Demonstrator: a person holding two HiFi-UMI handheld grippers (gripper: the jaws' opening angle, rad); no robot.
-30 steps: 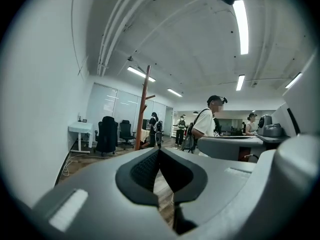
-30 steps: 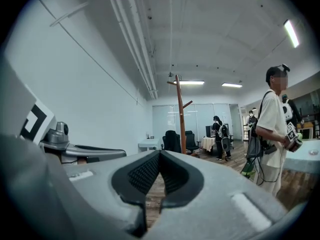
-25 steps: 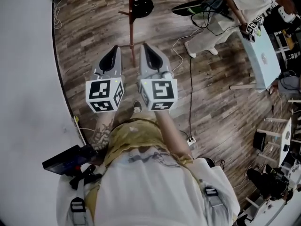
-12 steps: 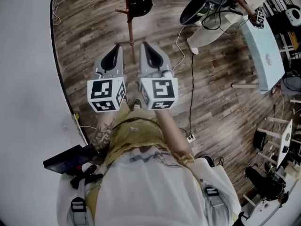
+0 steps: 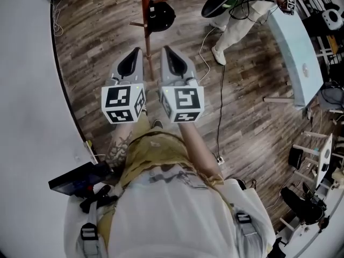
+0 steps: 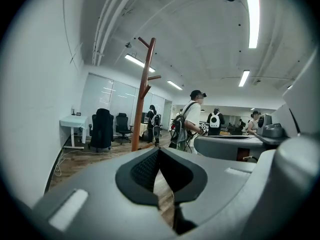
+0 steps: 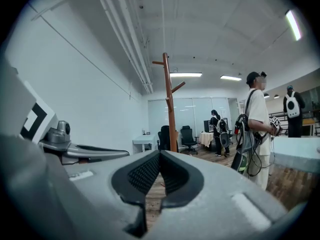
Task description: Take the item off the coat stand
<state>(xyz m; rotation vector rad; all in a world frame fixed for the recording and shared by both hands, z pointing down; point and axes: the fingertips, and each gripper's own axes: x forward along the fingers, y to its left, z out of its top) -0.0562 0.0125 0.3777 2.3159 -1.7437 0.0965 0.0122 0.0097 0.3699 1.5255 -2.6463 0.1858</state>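
Note:
The brown wooden coat stand [image 5: 145,15] rises ahead of me, its pole running down between my two grippers. A black item like a cap [image 5: 161,15] hangs on a peg on its right side. My left gripper [image 5: 136,51] and right gripper [image 5: 166,51] are held side by side, pointing at the stand, both short of the item. Each is shut with nothing between its jaws. The left gripper view shows the stand [image 6: 144,94] beyond the shut left gripper [image 6: 159,151]. In the right gripper view the stand [image 7: 170,104] stands past the right gripper [image 7: 160,154]. I cannot make out the item in either view.
A person in white [image 5: 236,15] carrying gear stands at the upper right beside a pale table [image 5: 298,42]. Cables [image 5: 219,90] and a power strip [image 5: 217,159] lie on the wood floor. A white wall [image 5: 27,90] runs along the left. Office chairs [image 6: 102,129] stand behind the stand.
The grippers stay shut and side by side, little moved. The person at the upper right has shifted farther up and out of the head view.

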